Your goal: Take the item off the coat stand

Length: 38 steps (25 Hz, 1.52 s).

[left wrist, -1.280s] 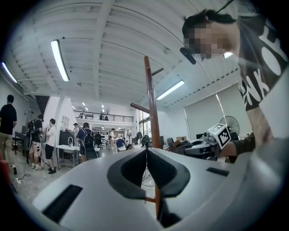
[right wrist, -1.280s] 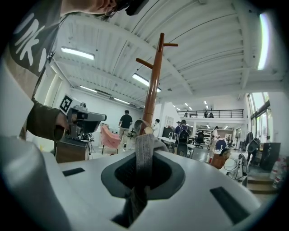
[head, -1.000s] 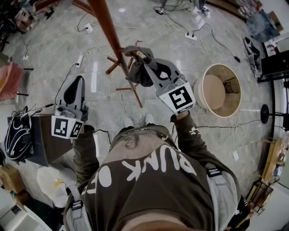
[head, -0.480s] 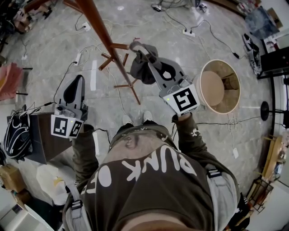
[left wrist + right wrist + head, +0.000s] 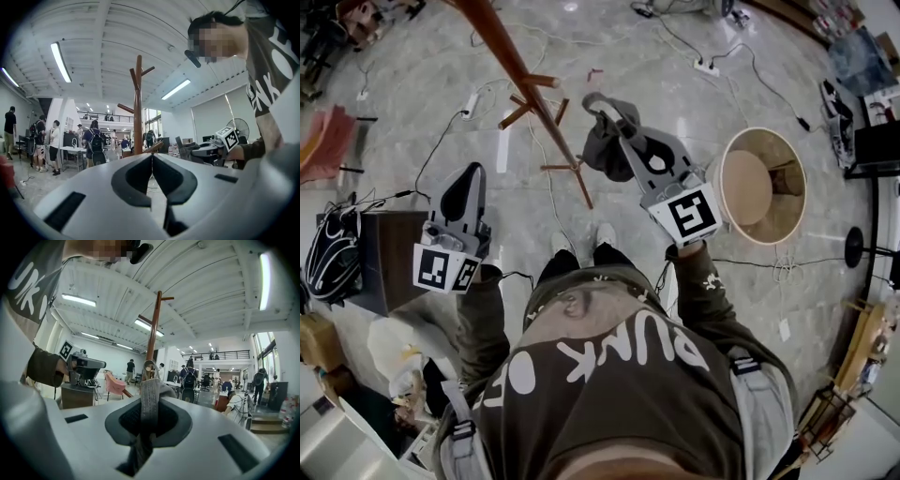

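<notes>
The brown wooden coat stand [image 5: 517, 73] rises at the upper left of the head view, its pegs and feet just left of the item. A grey cloth bag [image 5: 602, 150] hangs from its strap, clear of the pole. My right gripper [image 5: 617, 127] is shut on that strap [image 5: 150, 401], which runs up between the jaws, with the stand's pole [image 5: 153, 329] behind it. My left gripper [image 5: 469, 178] is off to the left, shut and holding nothing. In the left gripper view its jaws [image 5: 152, 158] meet at the tip, with the stand [image 5: 138, 108] straight ahead.
A round wicker basket [image 5: 783, 155] stands on the marble floor to the right. A dark cabinet [image 5: 382, 267] and a black-and-white bag [image 5: 333, 262] sit at the left. Power strips and cables [image 5: 708, 67] trail over the floor. Several people stand in the hall far off.
The bag, held by my right gripper, has come away from the stand's pegs and now hangs further right of the pole. Both grippers have shifted with the person stepping back.
</notes>
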Each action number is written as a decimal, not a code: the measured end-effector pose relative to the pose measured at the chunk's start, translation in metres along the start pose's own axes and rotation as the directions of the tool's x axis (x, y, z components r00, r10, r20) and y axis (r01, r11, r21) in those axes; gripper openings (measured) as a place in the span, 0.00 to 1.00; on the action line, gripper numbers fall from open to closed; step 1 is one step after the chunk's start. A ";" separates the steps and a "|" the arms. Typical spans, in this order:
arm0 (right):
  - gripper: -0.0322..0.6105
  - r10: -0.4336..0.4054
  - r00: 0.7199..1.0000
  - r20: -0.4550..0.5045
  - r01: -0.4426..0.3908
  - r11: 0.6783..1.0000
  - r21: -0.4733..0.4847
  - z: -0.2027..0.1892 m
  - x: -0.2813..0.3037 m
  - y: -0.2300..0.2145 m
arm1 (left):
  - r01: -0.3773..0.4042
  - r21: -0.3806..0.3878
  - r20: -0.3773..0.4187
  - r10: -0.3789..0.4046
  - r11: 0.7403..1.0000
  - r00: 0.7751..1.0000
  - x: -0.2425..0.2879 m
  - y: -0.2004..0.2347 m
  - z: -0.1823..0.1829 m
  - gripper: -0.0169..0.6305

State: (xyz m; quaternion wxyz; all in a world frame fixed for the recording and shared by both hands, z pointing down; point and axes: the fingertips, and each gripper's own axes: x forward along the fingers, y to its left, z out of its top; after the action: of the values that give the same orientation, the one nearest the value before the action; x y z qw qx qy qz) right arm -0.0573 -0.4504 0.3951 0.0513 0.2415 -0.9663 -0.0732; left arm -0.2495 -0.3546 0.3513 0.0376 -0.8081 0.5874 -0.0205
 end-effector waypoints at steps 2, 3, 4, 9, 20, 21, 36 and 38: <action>0.08 0.003 1.000 0.001 -0.003 1.000 0.000 0.000 -0.002 0.004 | -0.006 -0.002 -0.008 0.006 1.000 1.000 -0.009 -0.002 -0.002 0.04; 0.08 0.004 1.000 0.002 -0.004 1.000 -0.002 0.000 -0.003 0.008 | -0.010 -0.002 -0.011 0.010 1.000 1.000 -0.014 -0.002 -0.002 0.04; 0.08 0.006 1.000 0.002 -0.006 1.000 -0.003 0.001 -0.004 0.011 | -0.013 -0.002 -0.012 0.013 1.000 1.000 -0.019 -0.002 -0.002 0.04; 0.08 0.000 1.000 0.001 0.000 1.000 -0.015 0.008 -0.013 0.042 | 0.000 -0.005 -0.002 0.000 1.000 1.000 -0.049 -0.005 -0.003 0.04; 0.08 -0.115 0.993 -0.032 0.113 0.992 -0.051 0.025 -0.069 0.179 | 0.095 -0.040 0.045 -0.093 0.995 0.995 -0.182 -0.017 -0.016 0.04; 0.08 -0.122 0.992 -0.037 0.120 0.991 -0.052 0.026 -0.077 0.193 | 0.103 -0.038 0.050 -0.101 0.994 0.994 -0.195 -0.020 -0.015 0.04; 0.08 -0.196 0.978 -0.070 0.191 0.978 -0.080 0.055 -0.148 0.315 | 0.181 -0.048 0.112 -0.174 0.982 0.978 -0.309 -0.052 0.006 0.04; 0.08 -0.196 0.978 -0.072 0.191 0.978 -0.080 0.058 -0.154 0.319 | 0.179 -0.047 0.116 -0.173 0.983 0.978 -0.314 -0.056 0.010 0.04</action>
State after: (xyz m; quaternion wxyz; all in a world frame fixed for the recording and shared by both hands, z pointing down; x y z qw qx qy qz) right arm -0.0764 -0.0921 0.3814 0.0909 0.3351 -0.9321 -0.1033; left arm -0.2928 -0.0385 0.3495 0.0454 -0.8575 0.5110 0.0380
